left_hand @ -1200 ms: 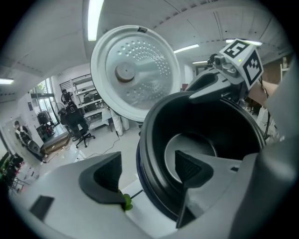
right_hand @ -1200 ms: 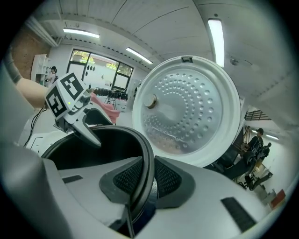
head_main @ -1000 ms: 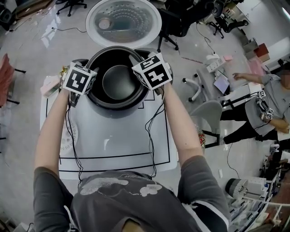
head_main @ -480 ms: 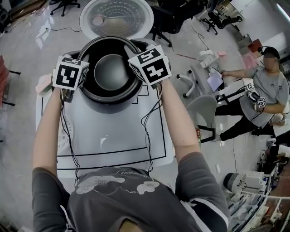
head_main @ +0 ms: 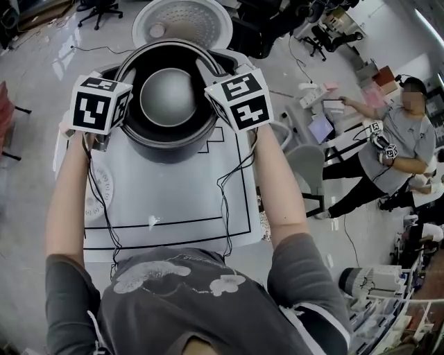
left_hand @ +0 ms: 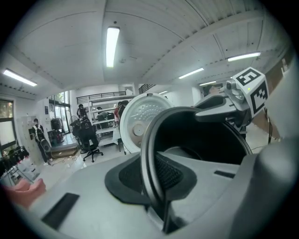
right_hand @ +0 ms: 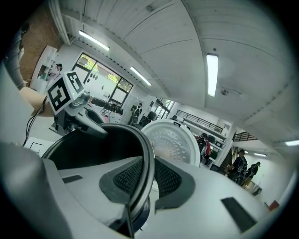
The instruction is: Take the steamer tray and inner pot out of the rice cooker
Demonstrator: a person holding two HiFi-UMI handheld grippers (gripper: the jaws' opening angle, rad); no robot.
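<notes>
- The dark round metal inner pot hangs between the two grippers over the far end of the table, mouth up and roughly level, with its grey bottom showing inside.
- The left gripper has just been closing its jaws. In the left gripper view they are pinched down on the pot's thin rim, one ribbed black pad inside the wall and one outside.
- The right gripper grips the opposite side of the rim the same way, with its jaws drawn in tight on the metal edge (the left gripper's marker cube shows across the pot's mouth).
- The round white dimpled lid of the rice cooker stands open just beyond the pot. The cooker's body is mostly hidden beneath the pot.
- A white perforated steamer tray lies flat near the left edge of the white table, just outside the black rectangle drawn on it and well apart from the pot.
- A seated person is at the right, away from the table.
</notes>
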